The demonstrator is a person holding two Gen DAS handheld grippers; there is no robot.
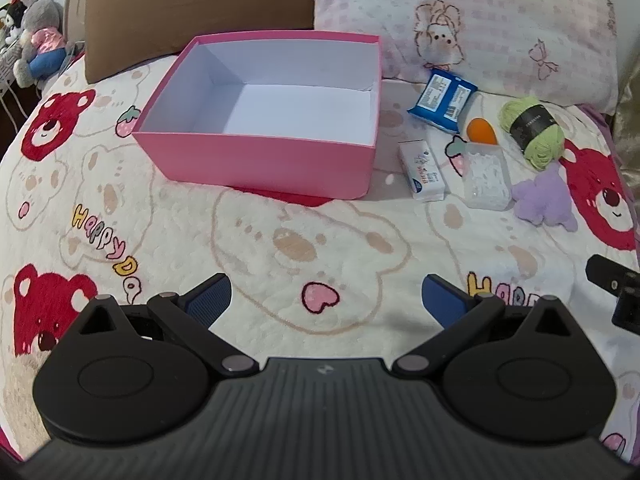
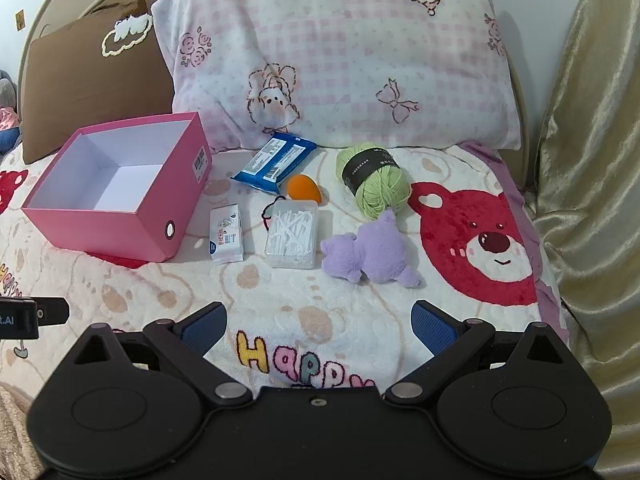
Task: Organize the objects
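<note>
An empty pink box [image 1: 256, 160] [image 2: 116, 222] stands open on the bear-print blanket. Right of it lie a blue wipes pack [image 1: 442, 101] [image 2: 274, 162], an orange sponge egg [image 1: 482, 131] [image 2: 305, 188], a green yarn ball [image 1: 534, 130] [image 2: 374, 178], a small white packet [image 1: 422, 170] [image 2: 226, 234], a clear box of swabs [image 1: 486, 176] [image 2: 292, 238] and a purple plush [image 1: 544, 198] [image 2: 372, 250]. My left gripper [image 1: 326, 300] hovers open in front of the box, holding nothing. My right gripper [image 2: 320, 324] is open and empty, short of the plush and swab box.
A pink checked pillow [image 2: 340, 52] and a brown cushion [image 1: 192, 8] lean behind the objects. Stuffed toys [image 1: 36, 32] sit past the bed's left edge. A gold curtain [image 2: 592, 160] hangs at the right. The other gripper's tip shows at each view's side edge.
</note>
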